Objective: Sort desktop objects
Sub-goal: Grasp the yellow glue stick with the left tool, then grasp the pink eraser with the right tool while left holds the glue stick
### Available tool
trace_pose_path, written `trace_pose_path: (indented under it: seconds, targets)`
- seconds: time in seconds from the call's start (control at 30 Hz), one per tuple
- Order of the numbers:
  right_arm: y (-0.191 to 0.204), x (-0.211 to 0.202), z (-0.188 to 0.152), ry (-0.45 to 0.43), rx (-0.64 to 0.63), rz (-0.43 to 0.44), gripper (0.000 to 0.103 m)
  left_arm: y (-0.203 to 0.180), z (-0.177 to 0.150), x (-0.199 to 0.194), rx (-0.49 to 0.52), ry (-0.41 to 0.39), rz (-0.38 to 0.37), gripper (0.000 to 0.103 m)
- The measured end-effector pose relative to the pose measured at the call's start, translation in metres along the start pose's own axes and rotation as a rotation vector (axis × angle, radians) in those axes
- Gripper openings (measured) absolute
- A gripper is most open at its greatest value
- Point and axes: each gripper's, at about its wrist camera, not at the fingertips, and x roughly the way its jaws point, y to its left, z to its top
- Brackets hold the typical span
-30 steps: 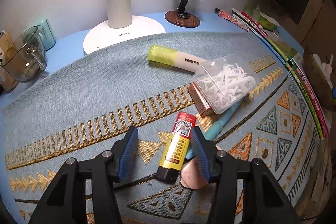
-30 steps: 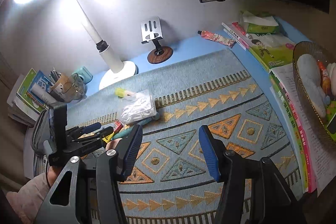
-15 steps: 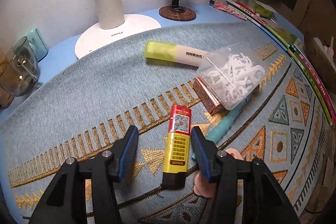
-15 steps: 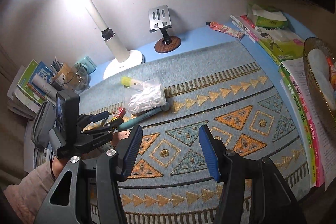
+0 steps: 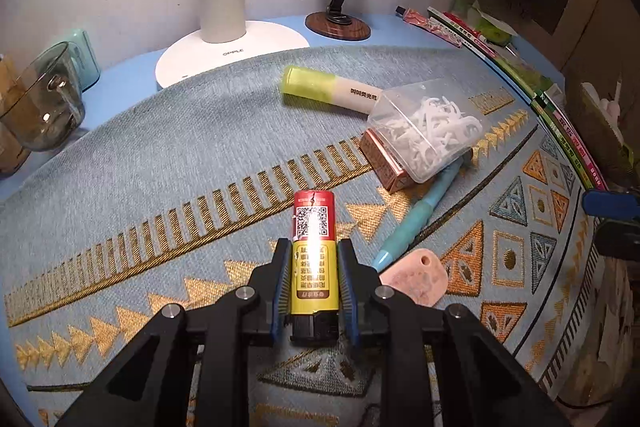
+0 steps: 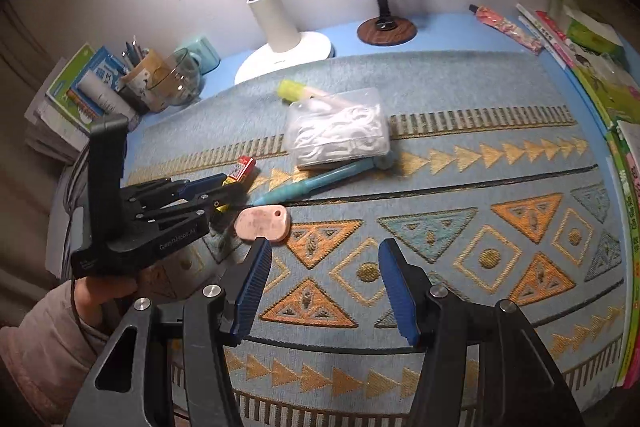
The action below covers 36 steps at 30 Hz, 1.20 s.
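Note:
A yellow-and-red glue stick [image 5: 314,223] lies on the patterned mat. My left gripper [image 5: 314,245] is closing on it, with both blue pads against its yellow body. In the right wrist view the left gripper [image 6: 216,187] lies low at the left, and the stick's red end [image 6: 243,166] pokes out past it. My right gripper [image 6: 324,245] is open and holds nothing. It hovers over the mat just right of a pink eraser [image 6: 262,223]. A teal pen [image 5: 416,215], a clear box of white picks [image 5: 428,127], a small copper box [image 5: 384,167] and a green-capped tube [image 5: 316,89] lie beyond.
A white lamp base [image 5: 232,47] and a phone stand [image 5: 340,23] stand at the back wall. A glass mug [image 5: 40,107] and a pen cup [image 6: 140,75] are at the back left. Books [image 5: 560,119] line the right edge. A person's sleeve [image 6: 44,347] is at the lower left.
The left jaws have come together around the glue stick, which now lies straight between them. The right gripper has dropped lower and nearer the pink eraser.

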Motion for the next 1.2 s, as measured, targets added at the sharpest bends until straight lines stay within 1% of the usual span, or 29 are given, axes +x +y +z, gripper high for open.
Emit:
trace_pose_path:
  seconds: [0.1, 0.17, 0.27, 0.33, 0.37, 0.47, 0.5, 0.6, 0.67, 0.83, 0.87, 0.93, 1.13, 1.2]
  targets:
    - [0.018, 0.023, -0.002, 0.036, -0.057, 0.037, 0.056, 0.008, -0.011, -0.016, -0.040, -0.003, -0.009, 0.020]
    - [0.031, 0.038, -0.002, 0.060, -0.094, 0.063, 0.056, 0.007, -0.019, -0.021, -0.059, 0.010, -0.018, 0.020]
    - [0.051, 0.058, -0.002, 0.081, -0.198, 0.082, 0.056, 0.011, -0.028, -0.029, -0.073, 0.012, -0.010, 0.020]
    - [0.058, 0.070, 0.000, 0.093, -0.268, 0.067, 0.056, 0.014, -0.033, -0.034, -0.084, 0.007, -0.013, 0.020]
    - [0.059, 0.076, 0.002, 0.103, -0.299, 0.059, 0.056, 0.015, -0.031, -0.032, -0.091, 0.006, -0.014, 0.020]
    - [0.053, 0.086, 0.007, 0.131, -0.372, 0.051, 0.056, 0.019, -0.035, -0.035, -0.102, 0.003, -0.012, 0.020]
    - [0.050, 0.088, 0.007, 0.134, -0.396, 0.050, 0.056, 0.020, -0.037, -0.036, -0.106, 0.001, -0.008, 0.020]
    - [0.047, 0.086, 0.007, 0.130, -0.467, 0.088, 0.056, 0.026, -0.042, -0.038, -0.121, 0.001, -0.005, 0.020]
    - [0.050, 0.088, 0.005, 0.123, -0.527, 0.086, 0.057, 0.030, -0.045, -0.038, -0.135, 0.003, -0.004, 0.020]
    - [0.071, 0.097, 0.005, 0.071, -0.705, 0.051, 0.061, 0.036, -0.050, -0.036, -0.169, 0.007, -0.001, 0.020]
    - [0.072, 0.098, 0.006, 0.072, -0.709, 0.049, 0.061, 0.037, -0.050, -0.036, -0.175, 0.007, -0.002, 0.020]
    - [0.070, 0.097, 0.008, 0.082, -0.691, 0.049, 0.055, 0.037, -0.051, -0.036, -0.181, 0.007, -0.001, 0.020]
    - [0.061, 0.084, -0.007, 0.105, -0.654, 0.033, 0.055, 0.033, -0.052, -0.034, -0.180, 0.013, -0.006, 0.020]
    - [0.059, 0.081, -0.014, 0.105, -0.615, 0.002, 0.055, 0.031, -0.052, -0.033, -0.178, 0.013, -0.008, 0.020]
